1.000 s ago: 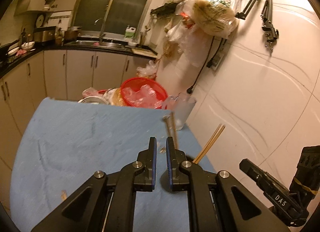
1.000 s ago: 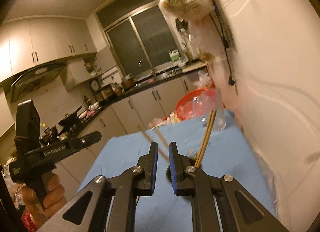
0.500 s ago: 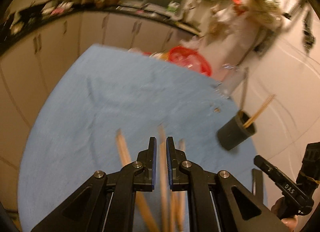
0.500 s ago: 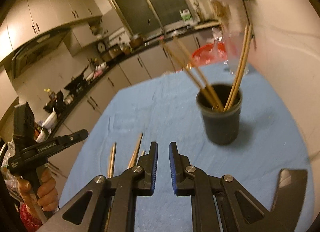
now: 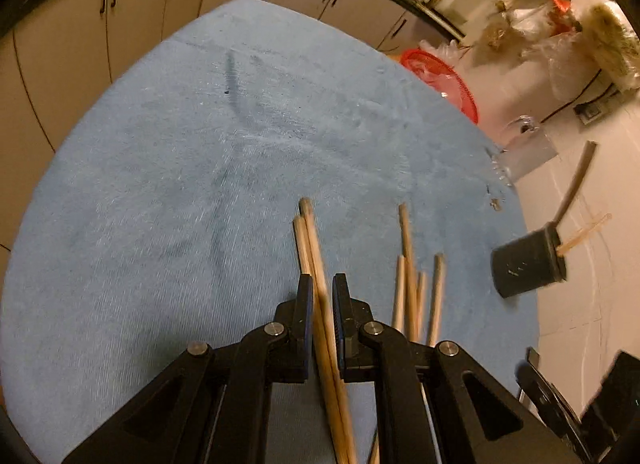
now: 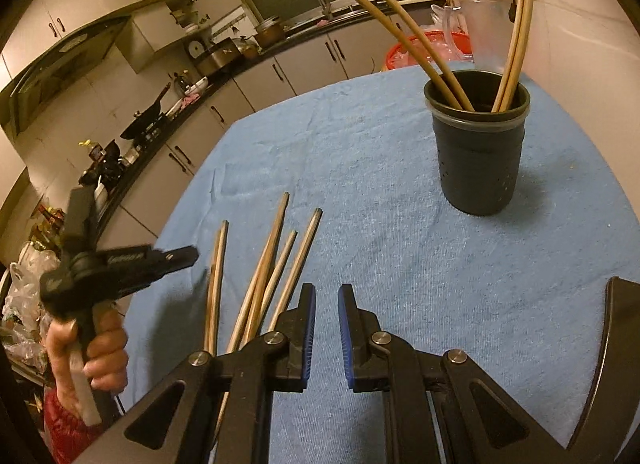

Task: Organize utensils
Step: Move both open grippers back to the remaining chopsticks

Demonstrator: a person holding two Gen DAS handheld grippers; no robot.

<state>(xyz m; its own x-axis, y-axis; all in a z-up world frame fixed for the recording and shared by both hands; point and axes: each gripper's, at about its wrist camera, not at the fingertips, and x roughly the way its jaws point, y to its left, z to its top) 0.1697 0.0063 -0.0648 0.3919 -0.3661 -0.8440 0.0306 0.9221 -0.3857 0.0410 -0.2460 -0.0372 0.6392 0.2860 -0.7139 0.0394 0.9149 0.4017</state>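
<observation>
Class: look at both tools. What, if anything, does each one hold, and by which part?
The left tool straddles a chopstick pair; whether it grips them is unclear. The right tool holds nothing.

text: none legible | hand-held gripper (image 6: 120, 260) lettering: blurred

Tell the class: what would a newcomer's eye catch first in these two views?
Probably the loose wooden chopsticks fanned out on the blue tablecloth, two of them running between the left gripper fingers. Next, the dark holder standing upright farther back, four chopsticks leaning out of it.
</observation>
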